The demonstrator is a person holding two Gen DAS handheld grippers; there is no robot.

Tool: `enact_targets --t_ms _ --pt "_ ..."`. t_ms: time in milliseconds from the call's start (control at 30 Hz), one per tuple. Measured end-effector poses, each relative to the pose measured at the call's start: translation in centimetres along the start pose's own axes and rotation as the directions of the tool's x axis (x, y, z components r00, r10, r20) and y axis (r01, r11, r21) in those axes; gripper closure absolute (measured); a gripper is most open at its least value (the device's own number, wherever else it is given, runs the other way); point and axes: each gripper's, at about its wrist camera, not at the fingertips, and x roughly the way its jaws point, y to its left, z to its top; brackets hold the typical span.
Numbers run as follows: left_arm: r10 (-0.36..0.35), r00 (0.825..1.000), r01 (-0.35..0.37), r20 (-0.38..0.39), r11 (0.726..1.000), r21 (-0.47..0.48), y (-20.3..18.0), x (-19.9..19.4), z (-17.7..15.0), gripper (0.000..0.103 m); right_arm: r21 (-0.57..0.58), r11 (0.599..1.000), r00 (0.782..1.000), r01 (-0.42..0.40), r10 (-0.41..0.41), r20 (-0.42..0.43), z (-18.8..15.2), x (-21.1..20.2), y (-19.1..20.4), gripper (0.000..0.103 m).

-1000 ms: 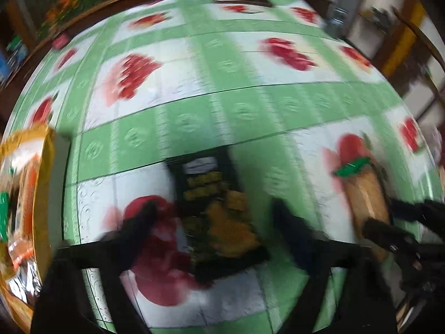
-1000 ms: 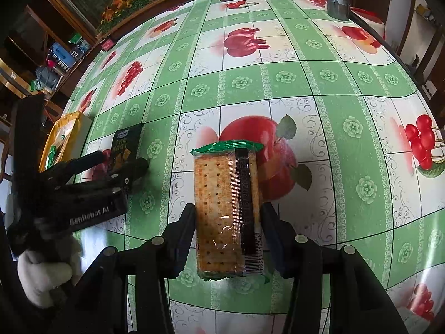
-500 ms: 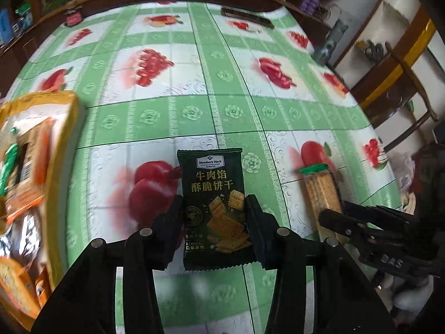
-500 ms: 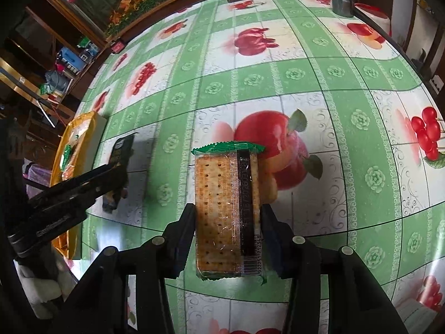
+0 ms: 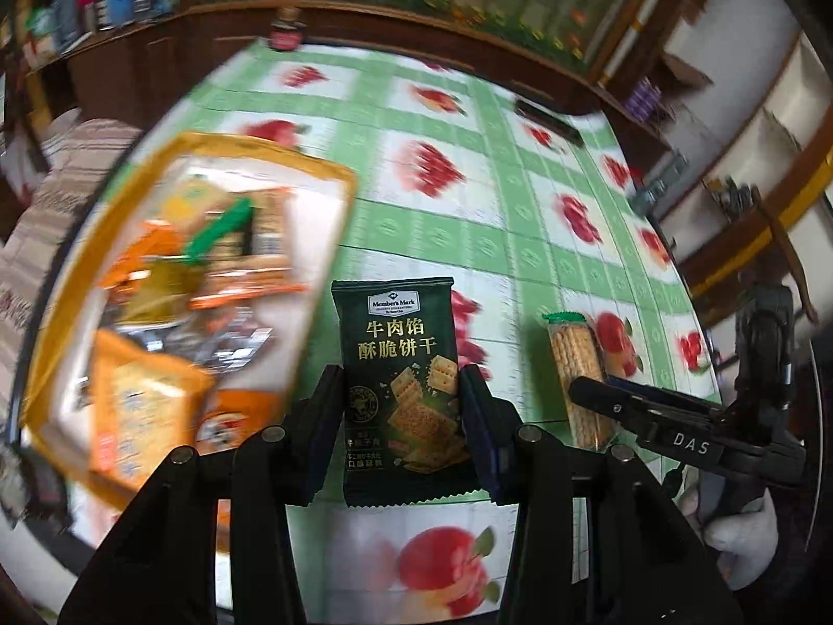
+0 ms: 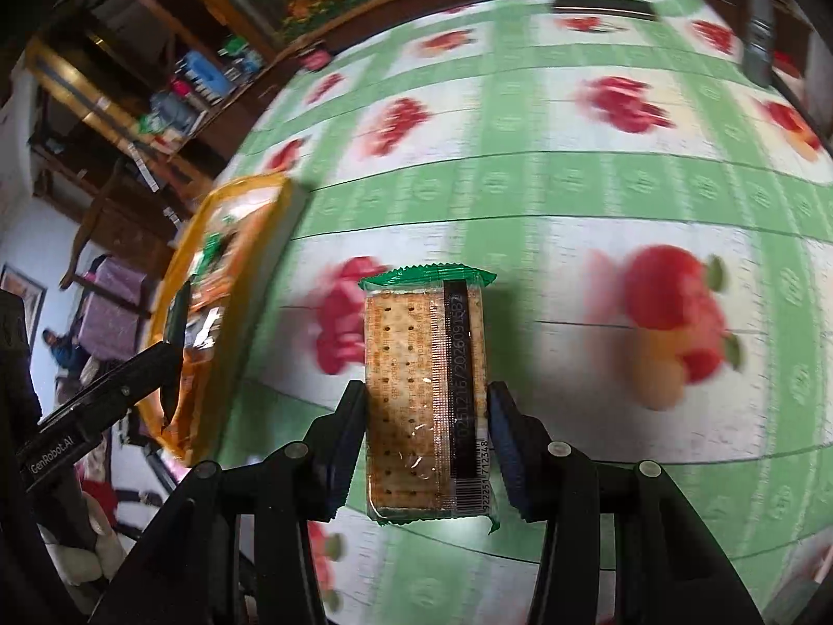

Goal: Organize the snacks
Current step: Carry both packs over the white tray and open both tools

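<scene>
My left gripper [image 5: 402, 406] is shut on a dark green biscuit packet [image 5: 400, 364] and holds it above the table, just right of the yellow-rimmed snack tray [image 5: 333, 177]. My right gripper [image 6: 426, 422] is shut on a clear cracker pack with green ends [image 6: 426, 390], lifted off the tablecloth. The cracker pack [image 5: 575, 364] and the right gripper [image 5: 614, 401] also show in the left wrist view, at the right. The tray [image 6: 182, 281] and the left gripper [image 6: 172, 359] show at the left of the right wrist view.
The tray holds several orange and yellow snack packs [image 5: 140, 396]. The green apple-print tablecloth [image 5: 468, 166] covers the table. A dark flat object [image 6: 604, 5] and a grey bottle [image 6: 757, 26] stand at the far edge. Wooden shelves [image 6: 104, 104] lie beyond the table.
Both grippers have lifted their packets off the table and swung left toward the tray. The tray now looms larger in both views.
</scene>
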Motion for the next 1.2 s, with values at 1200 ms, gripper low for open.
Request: enact_targets --t_ms 1200 --pt "-0.064 0.995 0.057 -0.077 0.994 -0.090 17.7 1.2 3.9 0.058 -0.173 0.985 0.998 0.015 -0.026 -0.060 6.9 12.1 22.1 0.056"
